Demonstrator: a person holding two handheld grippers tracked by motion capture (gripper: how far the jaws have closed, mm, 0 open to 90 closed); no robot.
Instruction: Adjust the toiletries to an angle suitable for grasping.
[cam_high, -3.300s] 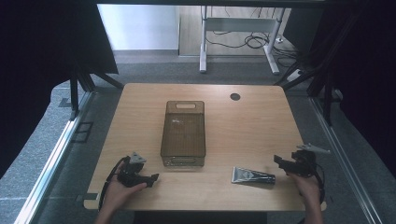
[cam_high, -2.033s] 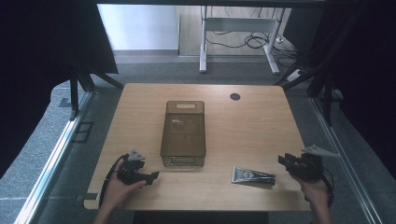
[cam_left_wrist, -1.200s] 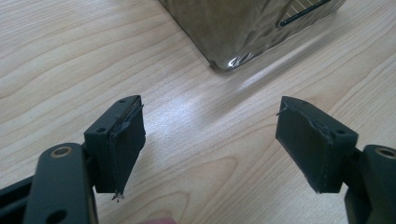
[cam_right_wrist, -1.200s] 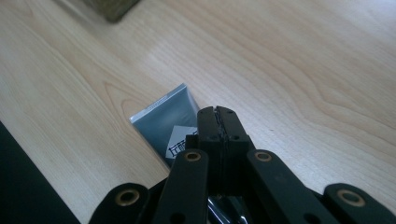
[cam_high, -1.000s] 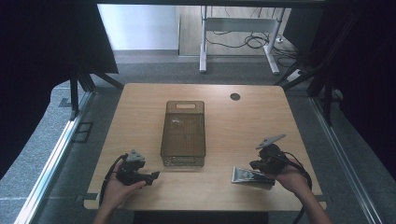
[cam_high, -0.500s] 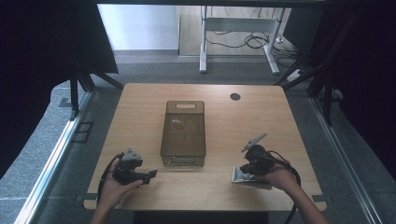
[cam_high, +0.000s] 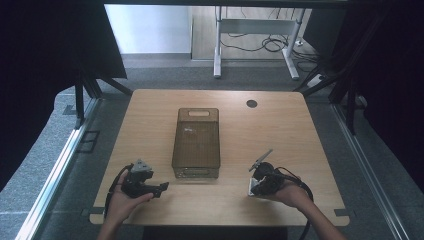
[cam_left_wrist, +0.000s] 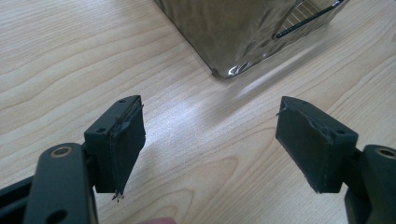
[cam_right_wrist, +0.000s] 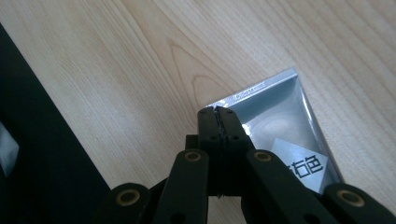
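Jaws pressed together, my right gripper (cam_right_wrist: 218, 112) sits over the near-right worktop (cam_high: 300, 135) at the silver pouch (cam_right_wrist: 285, 126) corner, while my left gripper (cam_left_wrist: 210, 140) gapes empty near the tinted bin (cam_high: 196, 142).

Glossy silver foil pouch (cam_right_wrist: 280, 121), smoked translucent plastic bin (cam_high: 196, 142), pale matt wood-grain table (cam_high: 280, 130).

Table: a light wooden top (cam_high: 150, 120) is sitting mid-room, a round dark hole (cam_high: 251, 103) showing near its far right corner.
Floor: grey carpet (cam_high: 50, 165) is spreading around it.
Sides: black curtains (cam_high: 45, 45) are hanging left and right.
Beyond: a white desk frame (cam_high: 255, 30) is standing over loose cables (cam_high: 260, 44).
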